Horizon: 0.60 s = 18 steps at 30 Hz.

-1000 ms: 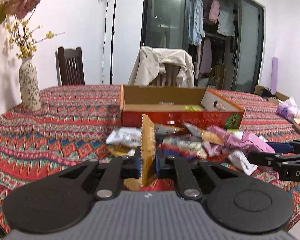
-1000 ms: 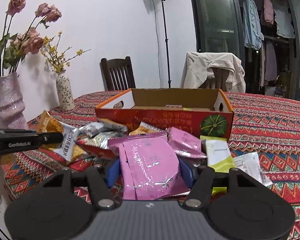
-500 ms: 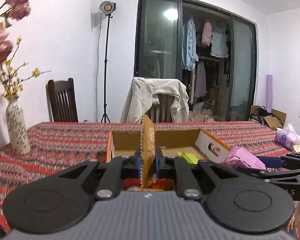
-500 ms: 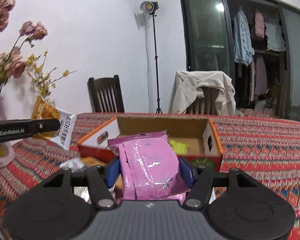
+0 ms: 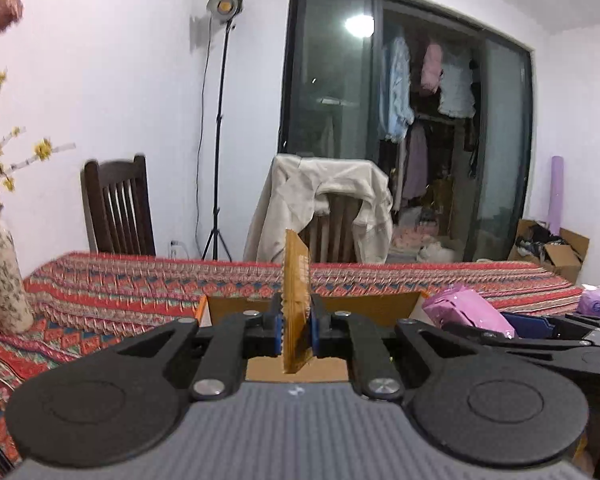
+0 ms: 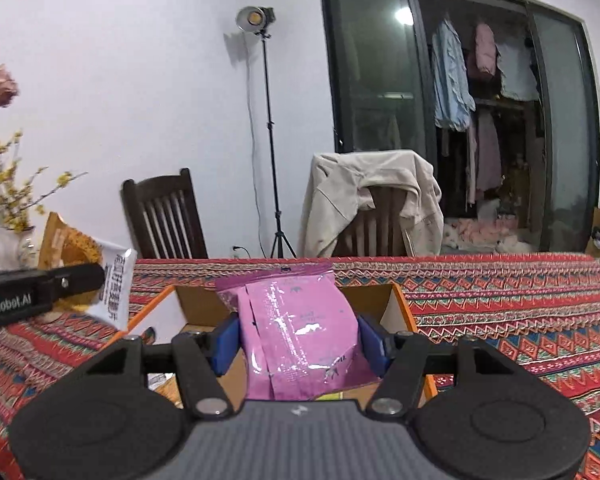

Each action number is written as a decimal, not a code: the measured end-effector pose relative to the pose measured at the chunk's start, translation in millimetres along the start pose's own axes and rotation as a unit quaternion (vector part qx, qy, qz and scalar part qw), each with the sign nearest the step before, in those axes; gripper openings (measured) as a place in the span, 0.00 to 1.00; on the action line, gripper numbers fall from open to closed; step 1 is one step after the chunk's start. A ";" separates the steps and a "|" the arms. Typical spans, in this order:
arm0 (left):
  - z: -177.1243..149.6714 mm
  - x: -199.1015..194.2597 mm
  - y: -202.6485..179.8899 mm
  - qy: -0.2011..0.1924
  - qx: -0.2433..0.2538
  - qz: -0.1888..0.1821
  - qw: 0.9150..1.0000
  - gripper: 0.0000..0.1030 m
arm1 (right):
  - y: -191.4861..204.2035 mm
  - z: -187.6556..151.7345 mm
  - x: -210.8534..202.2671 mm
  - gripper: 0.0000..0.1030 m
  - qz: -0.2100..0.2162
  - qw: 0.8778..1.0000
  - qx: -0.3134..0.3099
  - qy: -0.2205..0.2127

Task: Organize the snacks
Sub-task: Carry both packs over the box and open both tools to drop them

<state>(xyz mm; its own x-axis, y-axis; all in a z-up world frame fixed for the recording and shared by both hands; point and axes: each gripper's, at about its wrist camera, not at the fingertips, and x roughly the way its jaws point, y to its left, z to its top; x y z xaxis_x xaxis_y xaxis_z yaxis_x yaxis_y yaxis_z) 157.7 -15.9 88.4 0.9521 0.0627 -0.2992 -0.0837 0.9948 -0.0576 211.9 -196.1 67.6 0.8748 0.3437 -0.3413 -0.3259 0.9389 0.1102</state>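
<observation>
Fingers of my left gripper are clamped edge-on on a thin orange snack packet; right gripper squeezes a pink pouch across its width. Both hang over the cardboard box on the counter. Light, soft, crinkly, slippery film; I judge mid-body grips safest.

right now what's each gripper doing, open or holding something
Left gripper: shut on the orange packet, held edge-on.
Right gripper: shut on the pink packet, over the box.
</observation>
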 end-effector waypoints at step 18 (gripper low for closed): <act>-32.4 68.7 25.5 0.041 -0.034 0.016 0.998 1.00 | -12.8 -34.9 70.5 0.81 0.000 0.999 0.009 0.037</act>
<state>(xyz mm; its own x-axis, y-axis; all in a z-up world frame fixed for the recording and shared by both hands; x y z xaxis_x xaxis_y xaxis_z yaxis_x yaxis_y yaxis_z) 211.4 11.3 35.5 0.9213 0.0842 -0.3796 -0.1354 0.9847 -0.1102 265.2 -184.4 9.6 0.8458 0.3416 -0.4097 -0.3179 0.9396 0.1271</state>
